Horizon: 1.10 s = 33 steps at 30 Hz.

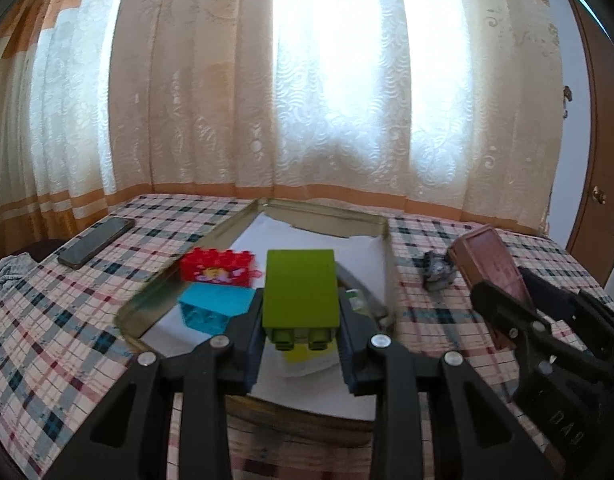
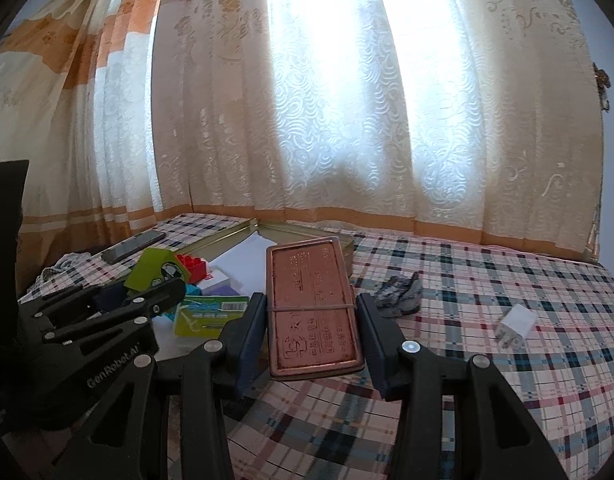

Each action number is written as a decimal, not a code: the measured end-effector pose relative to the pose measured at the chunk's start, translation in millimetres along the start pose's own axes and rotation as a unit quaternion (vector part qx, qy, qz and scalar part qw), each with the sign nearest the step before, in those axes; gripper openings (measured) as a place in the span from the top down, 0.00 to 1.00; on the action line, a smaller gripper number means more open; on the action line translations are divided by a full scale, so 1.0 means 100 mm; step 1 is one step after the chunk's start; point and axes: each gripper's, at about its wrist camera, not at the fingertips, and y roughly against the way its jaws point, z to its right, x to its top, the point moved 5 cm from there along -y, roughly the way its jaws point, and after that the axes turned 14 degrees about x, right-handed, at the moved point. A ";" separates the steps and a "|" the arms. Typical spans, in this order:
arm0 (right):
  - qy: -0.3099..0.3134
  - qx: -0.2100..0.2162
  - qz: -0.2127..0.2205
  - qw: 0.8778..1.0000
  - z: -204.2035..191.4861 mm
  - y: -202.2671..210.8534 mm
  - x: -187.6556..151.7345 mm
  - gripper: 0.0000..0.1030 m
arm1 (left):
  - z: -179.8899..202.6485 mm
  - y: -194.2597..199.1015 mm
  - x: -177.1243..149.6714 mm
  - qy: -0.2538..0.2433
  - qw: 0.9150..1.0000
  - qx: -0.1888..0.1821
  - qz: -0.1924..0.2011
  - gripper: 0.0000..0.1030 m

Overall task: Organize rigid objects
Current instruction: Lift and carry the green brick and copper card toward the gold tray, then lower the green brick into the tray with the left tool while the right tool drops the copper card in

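My left gripper [image 1: 301, 320] is shut on a green toy block [image 1: 299, 288] and holds it above the shallow gold tin tray [image 1: 167, 284] lined with white paper. A red block [image 1: 217, 266] and a blue block [image 1: 215, 306] lie in the tray's left part. My right gripper [image 2: 312, 328] is shut on a flat copper-brown tin [image 2: 313, 306] with a rubber band around it, held above the tablecloth beside the tray's right edge. In the left wrist view the tin [image 1: 491, 268] and right gripper [image 1: 519, 312] show at right. In the right wrist view the green block [image 2: 149, 270] shows at left.
A phone [image 1: 97, 242] lies at the back left of the plaid tablecloth [image 1: 47, 320]. A crumpled grey wrapper [image 2: 399, 294] and a white charger plug [image 2: 515, 320] lie right of the tray. A green-labelled packet [image 2: 205, 314] lies in the tray. Curtains hang behind.
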 end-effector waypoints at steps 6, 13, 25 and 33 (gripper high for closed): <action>0.006 0.022 -0.018 1.000 -0.10 -0.19 0.04 0.53 | -0.27 -0.12 0.04 0.009 1.000 0.019 -0.012 0.70; -0.008 0.058 -0.042 0.997 -0.18 -0.46 0.19 0.53 | -0.38 -0.28 0.15 0.003 0.999 0.017 -0.032 0.70; -0.024 0.082 -0.084 0.993 -0.20 -1.01 0.29 0.53 | -0.41 -0.67 0.25 -0.021 0.997 0.016 -0.079 0.70; -0.049 0.110 -0.098 0.988 -0.17 -1.14 0.24 0.34 | -0.41 -0.70 0.25 -0.025 0.996 0.040 -0.078 0.51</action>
